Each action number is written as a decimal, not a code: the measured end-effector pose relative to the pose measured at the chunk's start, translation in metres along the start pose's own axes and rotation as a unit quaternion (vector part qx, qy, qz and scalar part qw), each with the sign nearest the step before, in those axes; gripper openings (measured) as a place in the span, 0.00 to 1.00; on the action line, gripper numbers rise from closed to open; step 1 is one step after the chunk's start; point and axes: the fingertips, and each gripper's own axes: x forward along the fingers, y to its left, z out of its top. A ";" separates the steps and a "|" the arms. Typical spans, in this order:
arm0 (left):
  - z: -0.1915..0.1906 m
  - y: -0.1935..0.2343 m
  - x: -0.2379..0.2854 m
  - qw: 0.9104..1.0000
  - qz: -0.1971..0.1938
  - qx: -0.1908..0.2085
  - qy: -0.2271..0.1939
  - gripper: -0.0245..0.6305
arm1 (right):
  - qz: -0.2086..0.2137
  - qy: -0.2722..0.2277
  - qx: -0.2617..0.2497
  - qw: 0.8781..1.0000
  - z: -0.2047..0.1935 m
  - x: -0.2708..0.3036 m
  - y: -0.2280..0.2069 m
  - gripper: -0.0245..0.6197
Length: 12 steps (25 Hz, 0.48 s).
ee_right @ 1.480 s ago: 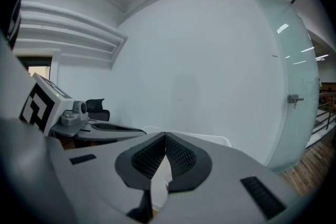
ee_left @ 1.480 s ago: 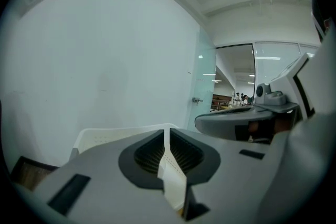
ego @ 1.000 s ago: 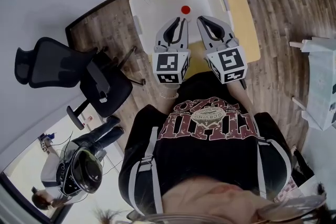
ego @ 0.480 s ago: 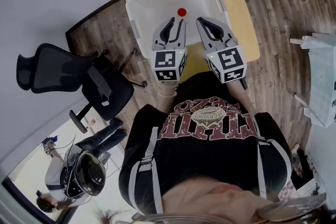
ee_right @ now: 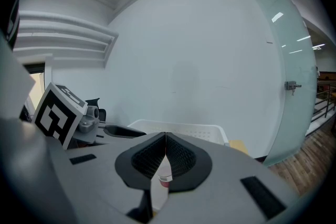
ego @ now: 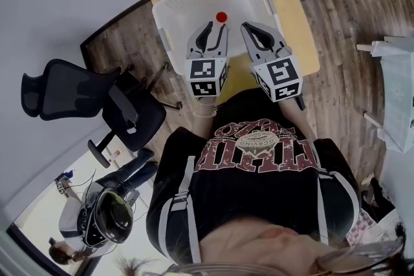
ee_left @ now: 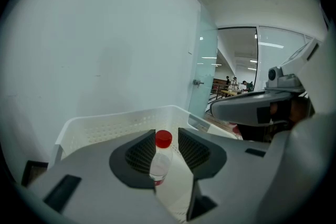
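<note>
1. At the far end of a pale wooden table [ego: 299, 16], the head view shows a white basket [ego: 169, 6] with a red cap [ego: 222, 17] inside it. The left gripper [ego: 217, 28] points at that cap, its tips just short of it. The right gripper [ego: 252, 32] lies parallel, just to its right, and both are held close before the person's chest. A black office chair [ego: 65, 87] stands on the left. The print on the black shirt [ego: 259, 139] is probably lettering, but it is too warped to read.
2. Only the left gripper view shows the clear bottle [ee_left: 159, 165] itself. It stands upright in the basket [ee_left: 105, 124], framed by the left gripper [ee_left: 167, 132], whose jaws are wide apart and clamp nothing. The bottle's red label band has no legible writing.
3. The right gripper view shows the right gripper [ee_right: 165, 136] with its jaws pressed tip to tip, holding nothing. The left one's marker cube [ee_right: 58, 113] is on its left.
</note>
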 end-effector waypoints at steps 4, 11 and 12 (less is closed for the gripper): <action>-0.004 -0.003 0.005 1.000 -0.006 0.006 0.013 0.31 | -0.003 0.003 0.001 1.000 -0.002 0.000 -0.003 0.06; -0.005 0.000 0.012 1.000 -0.006 0.008 0.023 0.34 | -0.003 0.008 0.003 1.000 -0.003 0.002 -0.007 0.06; -0.006 0.001 0.014 1.000 -0.005 0.008 0.025 0.34 | -0.003 0.009 0.004 1.000 -0.004 0.003 -0.007 0.06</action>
